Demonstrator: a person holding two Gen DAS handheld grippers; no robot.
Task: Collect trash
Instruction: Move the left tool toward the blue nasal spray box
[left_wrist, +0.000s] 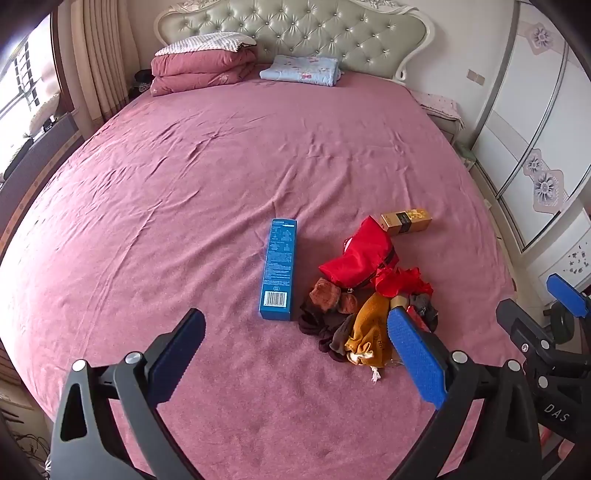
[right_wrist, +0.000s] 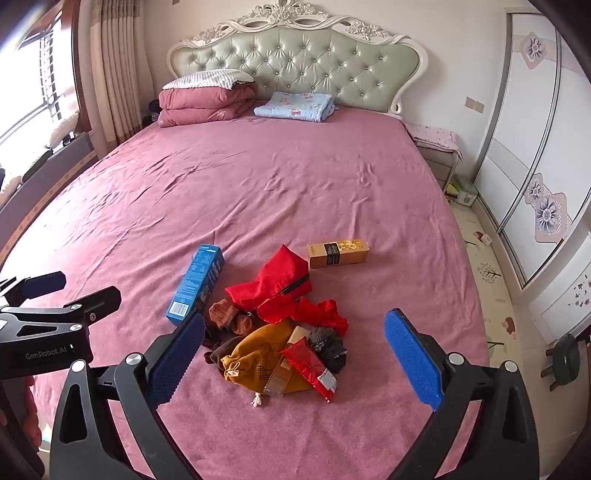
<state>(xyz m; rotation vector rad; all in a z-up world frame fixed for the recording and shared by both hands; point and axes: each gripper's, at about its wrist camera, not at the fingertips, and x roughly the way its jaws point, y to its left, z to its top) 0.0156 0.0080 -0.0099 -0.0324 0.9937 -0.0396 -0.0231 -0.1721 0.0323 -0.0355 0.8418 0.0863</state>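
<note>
both grippers hang spread wide and hold nothing: the left gripper (left_wrist: 295, 332) and right gripper (right_wrist: 293, 338) near the bed's (right_wrist: 258, 192) foot edge. just ahead lies the trash pile (right_wrist: 280, 332): yellow pouch (right_wrist: 258, 354), red wrapper (right_wrist: 310, 365), then blue box (right_wrist: 195, 284) and gold box (right_wrist: 338, 253) farther in. soft, overlapping pieces could snag together or slip from a pinch.

Left tongs (left_wrist: 295, 354) wide open, nothing between the blue pads (left_wrist: 417, 360), held level and pointing forward. Right tongs (right_wrist: 293, 358) also spread wide, empty, same forward pose. Both held side by side, close together, each visible at the edge of the other's view.
</note>
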